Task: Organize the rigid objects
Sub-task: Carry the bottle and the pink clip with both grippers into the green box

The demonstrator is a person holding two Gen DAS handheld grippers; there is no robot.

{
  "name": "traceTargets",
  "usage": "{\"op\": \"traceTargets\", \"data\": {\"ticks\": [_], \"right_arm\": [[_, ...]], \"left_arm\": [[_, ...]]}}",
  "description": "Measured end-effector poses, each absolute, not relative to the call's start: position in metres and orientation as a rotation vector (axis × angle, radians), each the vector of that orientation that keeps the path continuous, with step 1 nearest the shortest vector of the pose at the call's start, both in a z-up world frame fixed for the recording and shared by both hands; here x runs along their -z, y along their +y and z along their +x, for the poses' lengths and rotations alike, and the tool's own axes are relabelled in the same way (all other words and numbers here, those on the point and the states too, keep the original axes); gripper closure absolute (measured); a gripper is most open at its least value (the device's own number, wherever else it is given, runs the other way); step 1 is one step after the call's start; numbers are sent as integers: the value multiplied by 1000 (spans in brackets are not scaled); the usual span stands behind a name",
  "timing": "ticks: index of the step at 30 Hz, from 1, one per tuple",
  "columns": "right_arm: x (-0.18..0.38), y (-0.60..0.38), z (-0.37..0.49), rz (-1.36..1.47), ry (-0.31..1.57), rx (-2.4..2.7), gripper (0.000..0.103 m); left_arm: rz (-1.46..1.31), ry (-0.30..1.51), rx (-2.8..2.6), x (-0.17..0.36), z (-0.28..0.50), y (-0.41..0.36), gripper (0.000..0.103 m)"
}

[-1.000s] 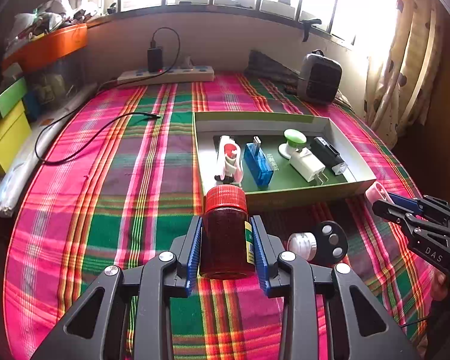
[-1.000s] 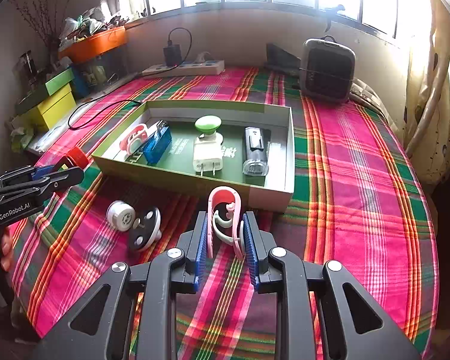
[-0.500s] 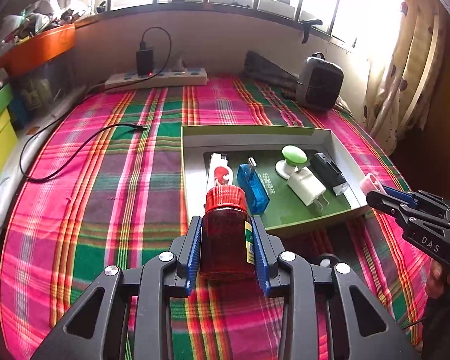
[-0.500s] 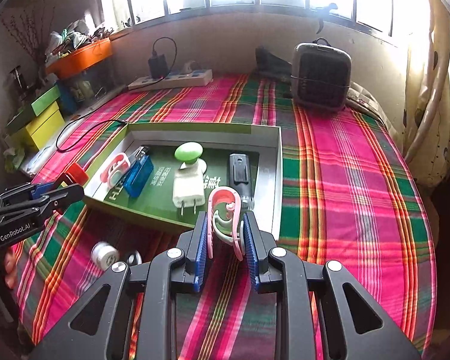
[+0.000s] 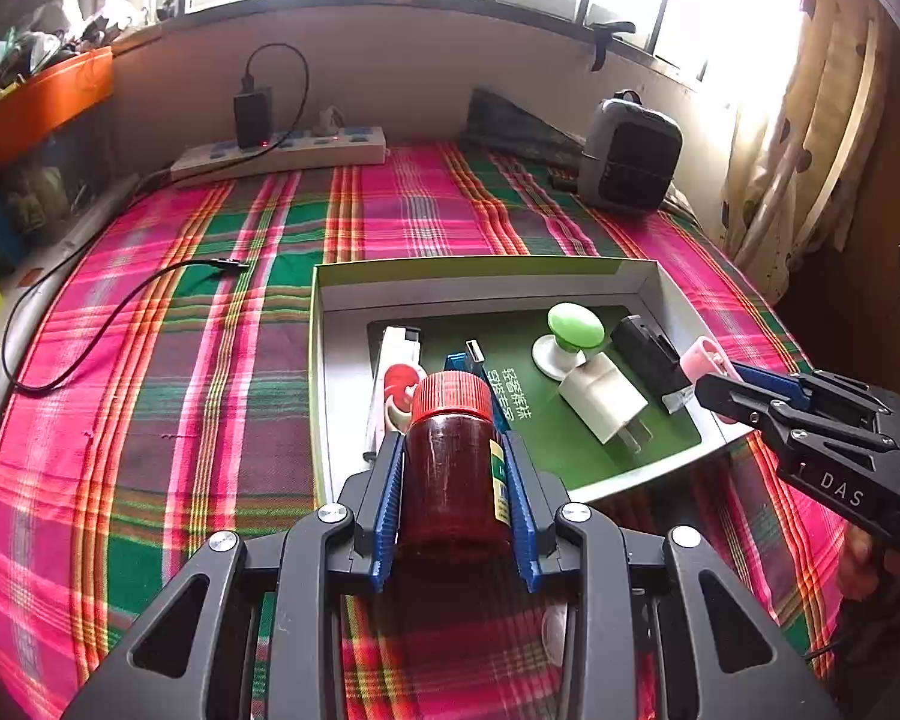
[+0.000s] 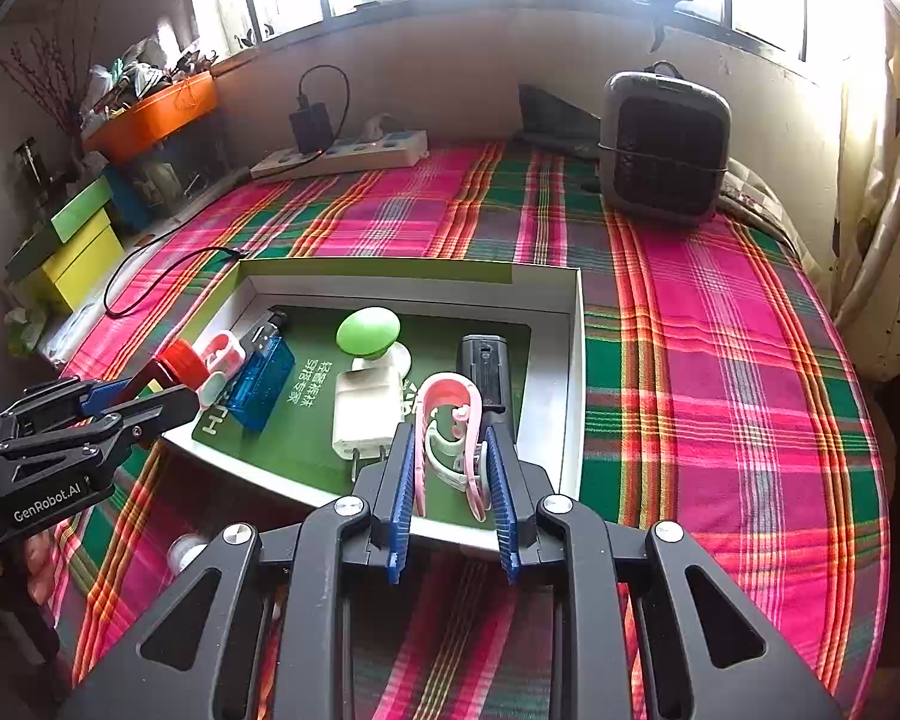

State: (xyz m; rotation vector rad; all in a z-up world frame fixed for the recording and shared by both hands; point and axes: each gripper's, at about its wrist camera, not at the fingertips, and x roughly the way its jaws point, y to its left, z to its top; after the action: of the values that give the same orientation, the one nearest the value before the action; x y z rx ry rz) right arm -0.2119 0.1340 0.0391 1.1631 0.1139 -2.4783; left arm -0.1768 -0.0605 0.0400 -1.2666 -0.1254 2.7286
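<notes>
My left gripper (image 5: 455, 468) is shut on a red-capped jar (image 5: 453, 456) and holds it above the near left corner of the green box (image 5: 480, 267). My right gripper (image 6: 450, 462) is shut on a pink clip (image 6: 450, 426) above the box's near right part (image 6: 576, 372). The box holds a white charger (image 6: 363, 414), a green knob (image 6: 369, 330), a black device (image 6: 485, 369), a blue USB piece (image 6: 261, 381) and a red-white item (image 5: 396, 384). The right gripper shows in the left wrist view (image 5: 726, 381), the left in the right wrist view (image 6: 156, 384).
A plaid cloth (image 5: 210, 360) covers the table. A power strip (image 5: 282, 153) with a charger and a black cable (image 5: 108, 312) lie at the back left, a dark heater (image 6: 663, 147) at the back right. A small white round item (image 6: 183, 552) lies before the box.
Both grippers have moved forward with their objects, from in front of the box to over its near edge. The round items on the cloth have slipped under the grippers.
</notes>
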Motion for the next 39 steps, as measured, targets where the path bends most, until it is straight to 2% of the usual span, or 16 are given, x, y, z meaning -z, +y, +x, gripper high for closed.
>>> {"op": "traceTargets", "data": {"ticks": [39], "right_arm": [[-27, 110, -233, 1148, 108, 2425, 79]], "left_arm": [[-1286, -111, -2722, -25, -201, -56, 71]]}}
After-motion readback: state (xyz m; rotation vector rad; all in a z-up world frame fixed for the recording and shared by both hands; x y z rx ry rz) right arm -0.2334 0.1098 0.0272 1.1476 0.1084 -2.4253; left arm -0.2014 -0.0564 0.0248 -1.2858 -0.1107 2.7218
